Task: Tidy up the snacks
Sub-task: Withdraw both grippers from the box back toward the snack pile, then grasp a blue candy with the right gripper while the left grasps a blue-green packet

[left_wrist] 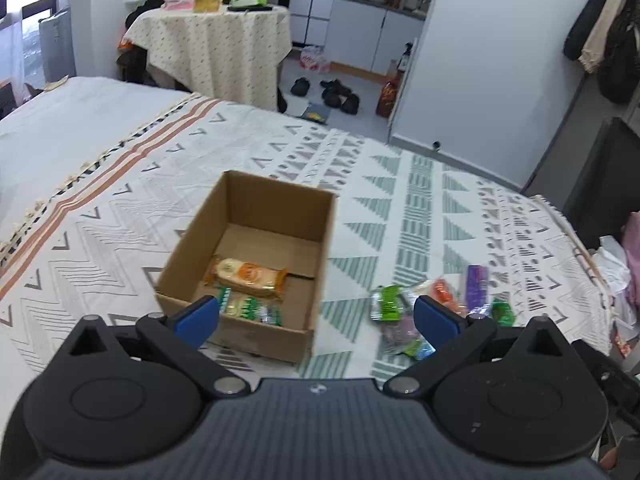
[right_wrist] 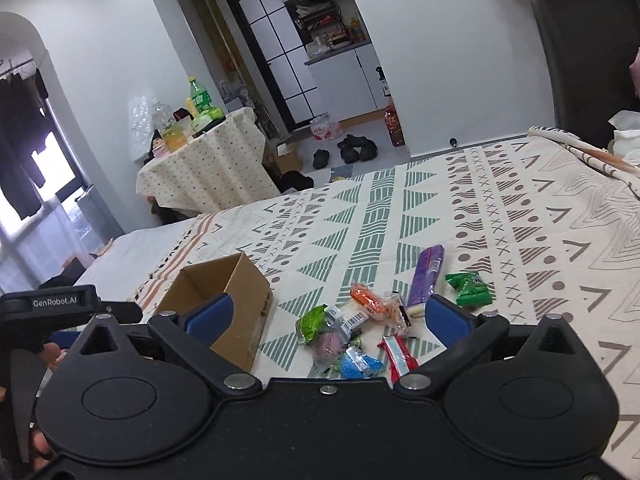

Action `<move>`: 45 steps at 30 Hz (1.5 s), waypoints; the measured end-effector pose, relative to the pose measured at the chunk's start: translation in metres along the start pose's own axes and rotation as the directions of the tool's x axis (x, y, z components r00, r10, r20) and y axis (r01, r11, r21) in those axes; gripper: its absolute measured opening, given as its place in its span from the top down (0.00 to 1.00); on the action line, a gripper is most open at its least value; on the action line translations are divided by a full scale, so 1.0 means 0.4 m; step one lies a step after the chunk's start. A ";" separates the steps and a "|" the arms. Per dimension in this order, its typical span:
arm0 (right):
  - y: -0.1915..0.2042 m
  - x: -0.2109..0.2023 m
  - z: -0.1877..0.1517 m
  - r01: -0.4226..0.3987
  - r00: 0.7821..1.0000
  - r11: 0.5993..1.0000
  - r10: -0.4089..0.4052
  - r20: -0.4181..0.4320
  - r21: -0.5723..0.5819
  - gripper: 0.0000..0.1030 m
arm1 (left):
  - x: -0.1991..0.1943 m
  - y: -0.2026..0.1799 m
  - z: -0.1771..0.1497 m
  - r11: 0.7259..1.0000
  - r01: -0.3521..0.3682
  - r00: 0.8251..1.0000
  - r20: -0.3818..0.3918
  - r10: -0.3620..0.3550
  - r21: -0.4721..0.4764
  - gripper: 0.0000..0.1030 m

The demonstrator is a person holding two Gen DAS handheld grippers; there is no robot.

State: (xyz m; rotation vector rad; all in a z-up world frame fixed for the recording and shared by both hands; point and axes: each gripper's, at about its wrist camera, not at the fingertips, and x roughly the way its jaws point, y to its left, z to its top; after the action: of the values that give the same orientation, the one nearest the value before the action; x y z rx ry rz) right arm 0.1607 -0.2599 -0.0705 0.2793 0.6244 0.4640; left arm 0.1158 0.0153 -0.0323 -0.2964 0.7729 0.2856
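snacks (right_wrist: 360, 332) lie in a loose pile on the patterned bedspread (right_wrist: 520, 220), just beside the open cardboard box (left_wrist: 256, 256). a long purple packet (right_wrist: 427, 276) and a green packet (right_wrist: 469, 283) sit at the far edge of the pile, an orange one (right_wrist: 366, 298) nearer the middle, and a red stick (right_wrist: 397, 356) and a blue packet (right_wrist: 360, 364) nearest the camera. inside the box, an orange bar (left_wrist: 247, 274) and a green-and-white packet (left_wrist: 248, 307) rest on the bottom by the near wall. the left gripper (left_wrist: 316, 318) hangs above the near edge of the box, its blue pads spread wide with nothing between them. the right gripper (right_wrist: 328, 316) hovers over the pile, its pads also spread wide and gripping nothing.
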 end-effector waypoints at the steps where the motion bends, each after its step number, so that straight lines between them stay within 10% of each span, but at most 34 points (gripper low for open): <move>1: -0.005 -0.007 -0.002 -0.006 1.000 1.000 0.006 0.001 -0.001 0.00 | -0.005 -0.009 -0.005 1.000 0.006 1.000 0.007 -0.006 0.002 0.00; 17: -0.055 -0.060 -0.040 0.014 1.000 1.000 -0.014 0.026 -0.009 0.00 | -0.047 -0.090 -0.076 0.999 0.040 0.999 0.025 -0.040 -0.020 0.00; 28: -0.063 -0.059 -0.067 0.015 0.998 0.999 -0.017 -0.055 -0.037 0.00 | -0.016 -0.126 -0.119 0.999 -0.015 1.000 -0.017 0.015 0.031 0.00; 45: -0.128 0.040 -0.102 0.045 0.969 0.990 -0.010 -0.247 0.135 0.17 | 0.117 -0.168 -0.147 0.994 0.093 0.990 -0.111 -0.086 0.058 0.09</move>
State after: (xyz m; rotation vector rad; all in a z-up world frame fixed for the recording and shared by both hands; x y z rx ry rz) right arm 0.1637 -0.2916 -0.1300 0.3488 0.9044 0.4321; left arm 0.1343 -0.0614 -0.0951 -0.2882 0.8718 0.1613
